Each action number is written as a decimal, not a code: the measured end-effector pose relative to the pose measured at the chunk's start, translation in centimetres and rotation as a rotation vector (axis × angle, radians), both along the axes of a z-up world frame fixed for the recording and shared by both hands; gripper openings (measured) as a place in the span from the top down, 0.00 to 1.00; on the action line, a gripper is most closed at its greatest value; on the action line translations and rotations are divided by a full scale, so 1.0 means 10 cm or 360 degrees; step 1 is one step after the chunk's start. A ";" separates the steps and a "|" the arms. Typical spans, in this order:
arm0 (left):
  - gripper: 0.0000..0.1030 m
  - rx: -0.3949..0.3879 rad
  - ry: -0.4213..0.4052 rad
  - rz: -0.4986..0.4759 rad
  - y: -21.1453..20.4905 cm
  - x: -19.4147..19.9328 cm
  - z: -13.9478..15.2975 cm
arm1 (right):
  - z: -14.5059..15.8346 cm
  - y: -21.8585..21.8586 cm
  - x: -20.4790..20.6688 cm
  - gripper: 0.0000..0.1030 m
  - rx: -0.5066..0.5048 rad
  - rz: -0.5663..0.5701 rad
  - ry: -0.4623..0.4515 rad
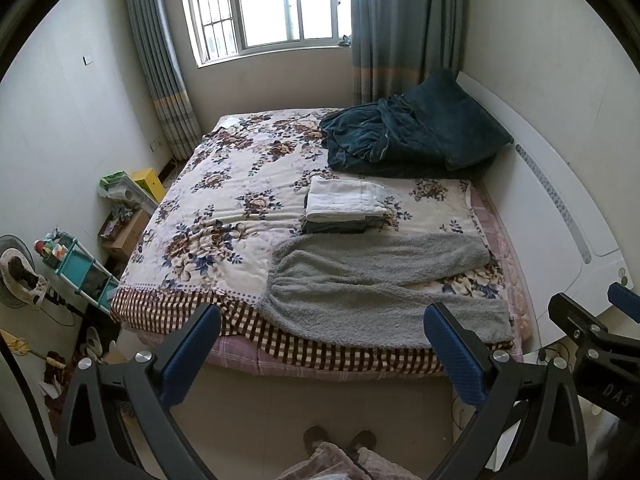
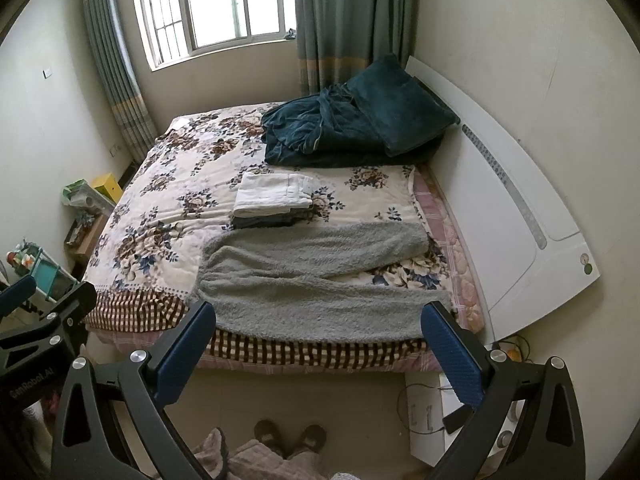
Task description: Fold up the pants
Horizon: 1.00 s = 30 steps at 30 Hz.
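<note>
While both tools hang back over the floor, the grey fleece pants [image 1: 384,284] lie spread flat on the bed [image 1: 224,200] just ahead of the left hand-held gripper [image 1: 320,344], waistband to its left, legs running right. No fold shows yet, so I judge the work barely begun. Beyond them sits a stack of folded clothes [image 1: 344,204]. Left and right hand-held gripper [image 2: 320,340] both stand spread wide, holding nothing.

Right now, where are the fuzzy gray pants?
In both views the gray pants lie spread flat on the near edge of the bed, just in front of the folded clothes stack, legs pointing right toward the white headboard.
</note>
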<state>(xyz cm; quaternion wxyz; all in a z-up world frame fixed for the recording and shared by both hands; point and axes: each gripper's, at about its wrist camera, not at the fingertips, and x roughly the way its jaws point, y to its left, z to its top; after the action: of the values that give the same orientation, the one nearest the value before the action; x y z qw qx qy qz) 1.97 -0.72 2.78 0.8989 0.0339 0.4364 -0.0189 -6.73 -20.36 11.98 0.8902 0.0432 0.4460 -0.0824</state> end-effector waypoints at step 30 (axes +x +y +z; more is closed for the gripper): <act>0.00 -0.0006 0.0006 0.0063 -0.09 0.09 -0.04 | -0.16 0.02 0.08 0.00 0.0008 0.0020 -0.0001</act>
<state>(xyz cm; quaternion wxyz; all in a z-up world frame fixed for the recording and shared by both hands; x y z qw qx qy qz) 2.85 -1.63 2.40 0.8984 0.0236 0.4385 -0.0019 -5.97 -20.16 10.43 0.8907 0.0429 0.4462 -0.0757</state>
